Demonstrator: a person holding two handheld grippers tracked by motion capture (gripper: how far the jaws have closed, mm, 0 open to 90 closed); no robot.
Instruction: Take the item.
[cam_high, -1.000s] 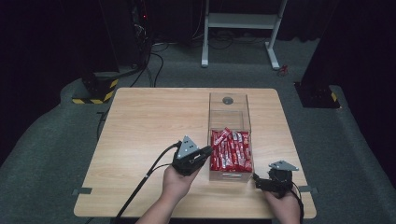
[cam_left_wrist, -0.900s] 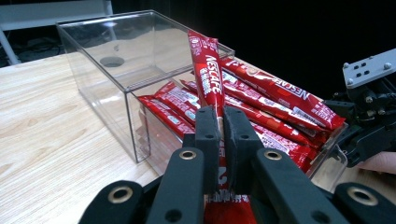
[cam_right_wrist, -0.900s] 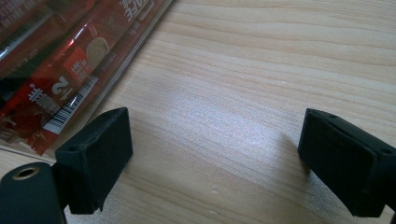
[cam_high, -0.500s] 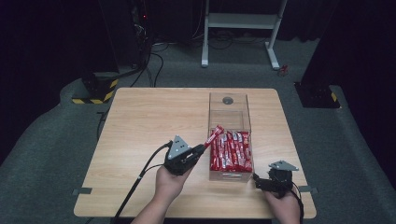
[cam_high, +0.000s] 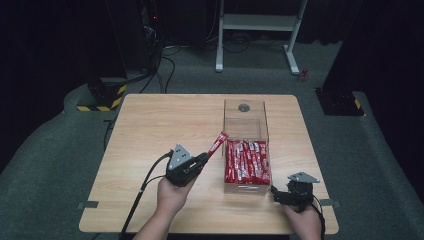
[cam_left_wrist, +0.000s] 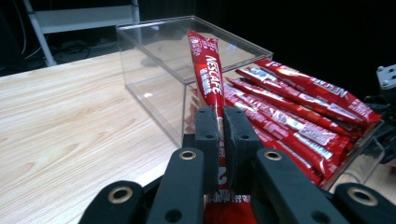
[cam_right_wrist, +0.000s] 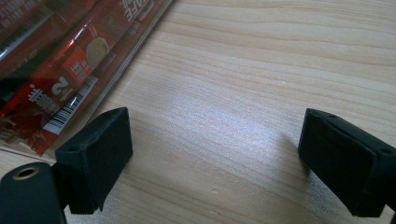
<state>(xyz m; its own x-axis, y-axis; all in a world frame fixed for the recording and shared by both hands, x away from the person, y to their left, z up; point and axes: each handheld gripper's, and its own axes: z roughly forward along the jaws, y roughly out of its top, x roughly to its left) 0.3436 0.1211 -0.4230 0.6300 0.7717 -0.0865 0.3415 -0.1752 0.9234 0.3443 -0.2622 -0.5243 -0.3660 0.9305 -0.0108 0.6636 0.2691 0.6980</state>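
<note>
High view: left gripper (cam_high: 204, 159) is now carrying one red coffee stick (cam_high: 218, 143) up and left, clear of the clear box (cam_high: 246, 131) vs. a sec ago, so pick looks done. Jaws are clamping its lower end; stick is poking up-right past the tips. Right gripper (cam_right_wrist: 212, 154) is resting w/ jaws apart, nothing in them.

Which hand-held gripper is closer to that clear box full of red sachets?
The right hand-held gripper, open, rests by the clear box's near right corner. The left hand-held gripper, clamped on a red sachet, stands off the box's left wall.
</note>
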